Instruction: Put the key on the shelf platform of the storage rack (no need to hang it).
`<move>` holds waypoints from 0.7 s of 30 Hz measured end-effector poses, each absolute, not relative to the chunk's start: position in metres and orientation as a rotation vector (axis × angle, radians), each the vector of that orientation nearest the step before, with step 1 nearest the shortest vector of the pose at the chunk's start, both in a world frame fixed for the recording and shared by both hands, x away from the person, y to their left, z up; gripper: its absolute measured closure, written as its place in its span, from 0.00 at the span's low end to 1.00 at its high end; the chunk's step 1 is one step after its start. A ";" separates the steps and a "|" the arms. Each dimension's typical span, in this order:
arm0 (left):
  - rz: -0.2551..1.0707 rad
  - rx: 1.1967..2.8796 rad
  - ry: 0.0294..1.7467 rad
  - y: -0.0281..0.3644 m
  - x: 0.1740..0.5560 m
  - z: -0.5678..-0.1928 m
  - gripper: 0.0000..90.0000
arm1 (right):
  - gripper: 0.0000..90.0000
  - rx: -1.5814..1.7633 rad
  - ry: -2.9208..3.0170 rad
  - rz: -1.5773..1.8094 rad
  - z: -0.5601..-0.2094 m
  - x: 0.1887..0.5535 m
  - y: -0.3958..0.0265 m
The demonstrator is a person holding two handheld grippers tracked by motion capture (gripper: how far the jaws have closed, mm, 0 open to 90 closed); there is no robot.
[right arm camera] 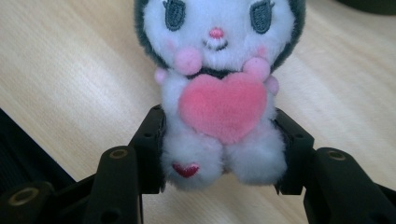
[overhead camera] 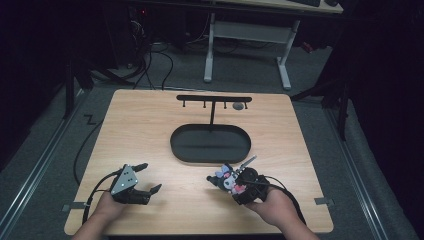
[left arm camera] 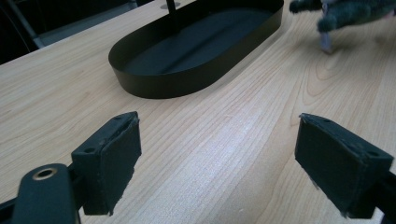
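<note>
My right gripper (right arm camera: 219, 154) is clamped on the plush toy (right arm camera: 219, 93) at its lower body, both jaws pressed into the white fur, pink heart facing me. The toy sits just off the near right rim of the black oval tray (overhead camera: 210, 143), above bare wood. My left gripper (overhead camera: 145, 186) is spread wide, nothing between its jaws, near and left of the tray, well apart from the toy. Bare wooden tabletop (overhead camera: 150, 125) between my left jaws and the tray wall. Beyond the tray: a black T-shaped hook stand (overhead camera: 214, 102) rising from its far side. Further out: grey carpet, cables, white desk legs (overhead camera: 207, 55), dark room.
</note>
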State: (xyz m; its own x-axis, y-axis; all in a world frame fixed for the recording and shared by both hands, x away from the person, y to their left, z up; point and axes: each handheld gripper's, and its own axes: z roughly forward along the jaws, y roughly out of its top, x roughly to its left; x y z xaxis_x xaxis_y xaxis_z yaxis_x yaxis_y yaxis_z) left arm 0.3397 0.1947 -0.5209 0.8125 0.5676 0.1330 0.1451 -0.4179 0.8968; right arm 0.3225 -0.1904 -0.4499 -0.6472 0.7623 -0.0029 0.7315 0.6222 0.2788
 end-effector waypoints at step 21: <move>0.519 1.975 0.529 0.194 0.339 -0.521 0.17 | 0.54 1.285 2.637 0.392 -0.421 0.337 -0.196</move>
State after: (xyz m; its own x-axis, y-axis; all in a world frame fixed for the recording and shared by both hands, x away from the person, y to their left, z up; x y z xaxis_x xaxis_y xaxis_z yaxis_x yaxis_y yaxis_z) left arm 0.3394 0.1944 -0.5211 0.8133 0.5663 0.1335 0.1439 -0.4181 0.8969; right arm 0.3374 -0.1962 -0.4213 -0.6098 0.7912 -0.0469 0.7432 0.5914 0.3128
